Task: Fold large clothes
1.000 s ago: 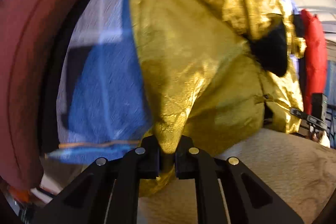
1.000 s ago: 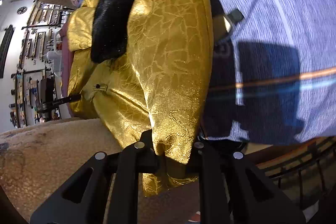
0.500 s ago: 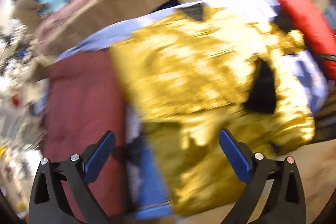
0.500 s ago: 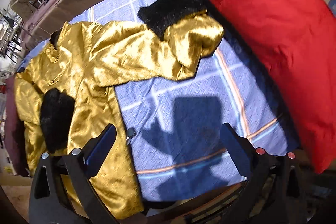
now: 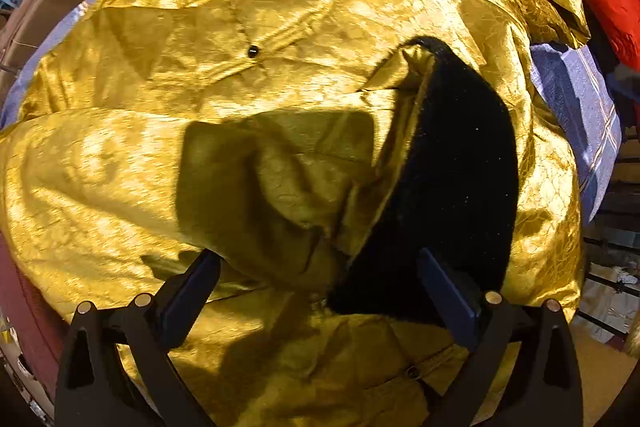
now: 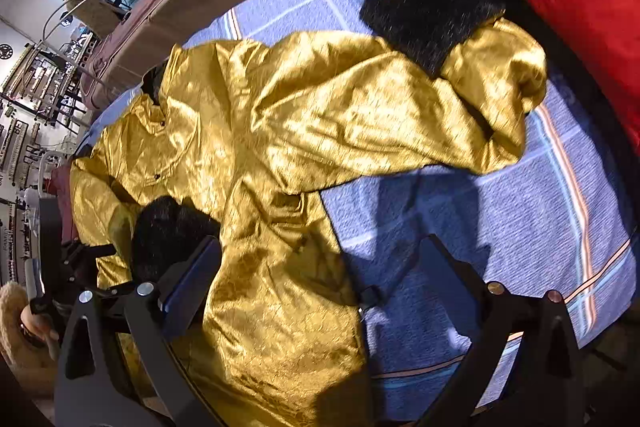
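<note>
Lying under both spread grippers, gold coat (image 5: 280,39) on blue blanket (image 6: 480,219)

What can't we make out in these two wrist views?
- Coat hem: left wrist view, cut off by the bottom edge and the open left gripper.
- Far cuff opening: right wrist view, faces away.
- Bedspread under the coat: covered by it in both views.
- Background shelves: right wrist view, too small.
</note>
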`<action>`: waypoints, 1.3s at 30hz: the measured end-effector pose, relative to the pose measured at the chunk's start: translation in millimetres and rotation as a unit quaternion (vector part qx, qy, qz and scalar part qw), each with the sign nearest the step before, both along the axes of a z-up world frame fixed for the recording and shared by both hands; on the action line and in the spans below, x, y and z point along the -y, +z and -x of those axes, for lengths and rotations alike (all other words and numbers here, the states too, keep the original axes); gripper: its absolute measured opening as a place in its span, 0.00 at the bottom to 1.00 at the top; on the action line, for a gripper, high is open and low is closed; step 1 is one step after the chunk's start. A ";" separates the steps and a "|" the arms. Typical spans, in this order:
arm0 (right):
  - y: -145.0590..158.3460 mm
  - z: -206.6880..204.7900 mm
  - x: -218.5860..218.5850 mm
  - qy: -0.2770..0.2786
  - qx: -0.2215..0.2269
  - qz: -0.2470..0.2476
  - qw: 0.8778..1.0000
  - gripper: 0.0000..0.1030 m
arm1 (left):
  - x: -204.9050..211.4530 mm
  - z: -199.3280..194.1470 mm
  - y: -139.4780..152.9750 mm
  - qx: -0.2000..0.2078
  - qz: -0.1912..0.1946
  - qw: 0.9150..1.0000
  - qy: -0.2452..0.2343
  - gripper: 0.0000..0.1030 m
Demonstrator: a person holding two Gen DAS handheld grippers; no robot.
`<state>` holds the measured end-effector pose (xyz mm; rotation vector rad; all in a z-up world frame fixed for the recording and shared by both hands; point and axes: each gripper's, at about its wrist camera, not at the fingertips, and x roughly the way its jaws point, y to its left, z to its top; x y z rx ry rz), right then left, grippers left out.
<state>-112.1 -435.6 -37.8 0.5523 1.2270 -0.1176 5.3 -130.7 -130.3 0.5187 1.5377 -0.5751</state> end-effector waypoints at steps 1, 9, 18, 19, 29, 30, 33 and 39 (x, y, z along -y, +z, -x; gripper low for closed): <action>-5.0 3.2 -6.1 0.004 -0.006 -0.003 1.000 0.95 | 9.2 0.1 -6.1 -0.005 -0.010 1.000 -0.006 0.94; -20.1 28.9 -28.7 0.005 -0.013 -0.049 0.999 0.95 | 33.1 -19.2 -28.2 -0.059 -0.028 0.998 0.024 0.16; -16.9 34.1 -27.1 -0.015 -0.003 -0.062 0.998 0.95 | -31.0 -54.9 73.3 -0.043 0.120 0.985 0.114 0.06; -16.0 33.1 -27.5 -0.014 -0.002 -0.062 0.998 0.95 | -46.9 -58.0 94.0 -0.031 0.137 0.982 0.124 0.06; -12.0 -1.7 -50.7 0.015 0.015 -0.084 0.996 0.95 | -209.1 -94.1 352.7 0.166 0.280 0.923 0.206 0.05; -10.9 -6.7 -56.3 0.023 0.017 -0.086 0.996 0.95 | -215.3 -90.3 371.8 0.180 0.291 0.916 0.207 0.05; -7.1 -19.7 -72.7 0.044 0.023 -0.087 0.995 0.95 | -214.6 -79.5 398.0 0.197 0.320 0.903 0.208 0.06; -8.0 -30.5 -94.2 0.070 0.021 -0.097 0.993 0.95 | -182.0 -90.7 308.5 0.173 0.221 0.932 0.230 0.06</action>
